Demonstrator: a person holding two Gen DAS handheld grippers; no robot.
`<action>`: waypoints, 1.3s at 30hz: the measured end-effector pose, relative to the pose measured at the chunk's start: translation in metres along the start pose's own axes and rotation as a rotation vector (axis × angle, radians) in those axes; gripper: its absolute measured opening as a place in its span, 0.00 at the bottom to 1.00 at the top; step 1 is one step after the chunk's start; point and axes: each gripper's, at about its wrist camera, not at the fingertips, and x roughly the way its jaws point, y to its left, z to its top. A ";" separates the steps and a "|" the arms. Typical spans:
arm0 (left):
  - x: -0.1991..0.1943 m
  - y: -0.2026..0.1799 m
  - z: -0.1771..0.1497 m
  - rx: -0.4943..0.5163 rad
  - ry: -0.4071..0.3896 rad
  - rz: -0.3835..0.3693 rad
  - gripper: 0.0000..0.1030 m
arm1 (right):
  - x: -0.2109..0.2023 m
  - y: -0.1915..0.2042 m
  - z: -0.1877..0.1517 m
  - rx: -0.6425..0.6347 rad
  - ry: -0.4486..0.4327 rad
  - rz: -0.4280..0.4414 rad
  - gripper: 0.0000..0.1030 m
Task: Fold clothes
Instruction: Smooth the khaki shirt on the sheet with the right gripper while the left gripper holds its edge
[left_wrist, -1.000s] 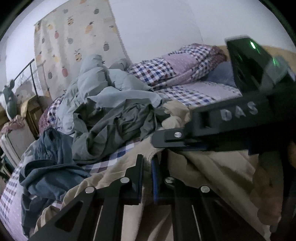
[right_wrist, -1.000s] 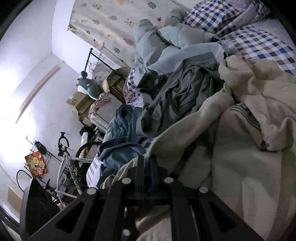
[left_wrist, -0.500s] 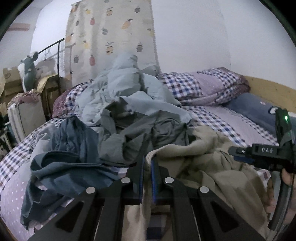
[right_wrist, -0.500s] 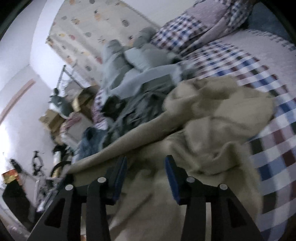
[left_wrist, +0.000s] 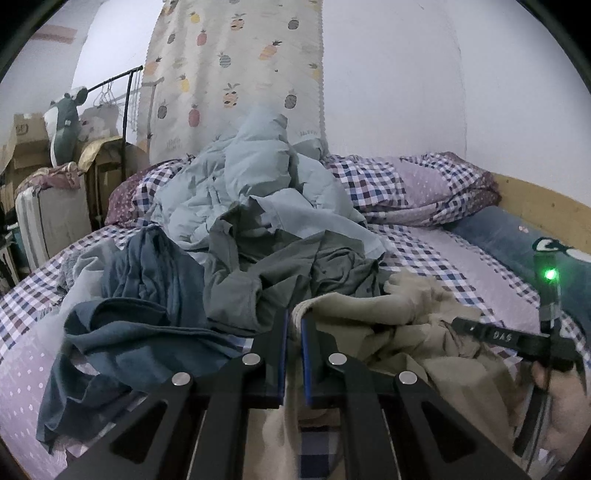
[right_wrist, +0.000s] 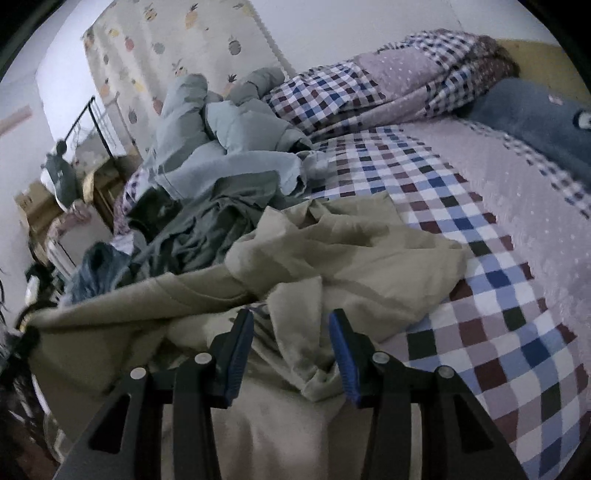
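A crumpled beige garment (left_wrist: 399, 325) lies on the checked bed, also seen in the right wrist view (right_wrist: 332, 251). My left gripper (left_wrist: 294, 325) is shut on an edge of the beige garment, which runs down between its fingers. My right gripper (right_wrist: 291, 325) is open just above the garment's folds, holding nothing. The right gripper also shows at the right edge of the left wrist view (left_wrist: 517, 339) with a green light. A pile of grey (left_wrist: 280, 266), dark blue (left_wrist: 140, 295) and pale blue clothes (left_wrist: 258, 177) lies behind the beige garment.
The bed's checked sheet (right_wrist: 461, 206) is bare on the right. A folded checked quilt (left_wrist: 406, 184) and a blue pillow (right_wrist: 535, 122) sit at the headboard. A pineapple curtain (left_wrist: 236, 74), a clothes rack and boxes (left_wrist: 26, 147) stand to the left.
My right gripper has opened and let go of the beige garment, and swung to the right over it. My left gripper stays shut on the garment and has levelled out.
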 end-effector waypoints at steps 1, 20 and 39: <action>-0.001 0.001 0.000 -0.005 -0.001 -0.001 0.06 | 0.003 0.000 0.000 -0.005 0.006 -0.001 0.45; -0.015 0.028 0.000 -0.080 -0.016 -0.021 0.06 | -0.044 -0.013 0.005 0.043 -0.071 -0.004 0.03; -0.020 0.043 0.000 -0.120 -0.006 -0.066 0.06 | -0.134 -0.050 -0.045 -0.052 0.045 -0.136 0.17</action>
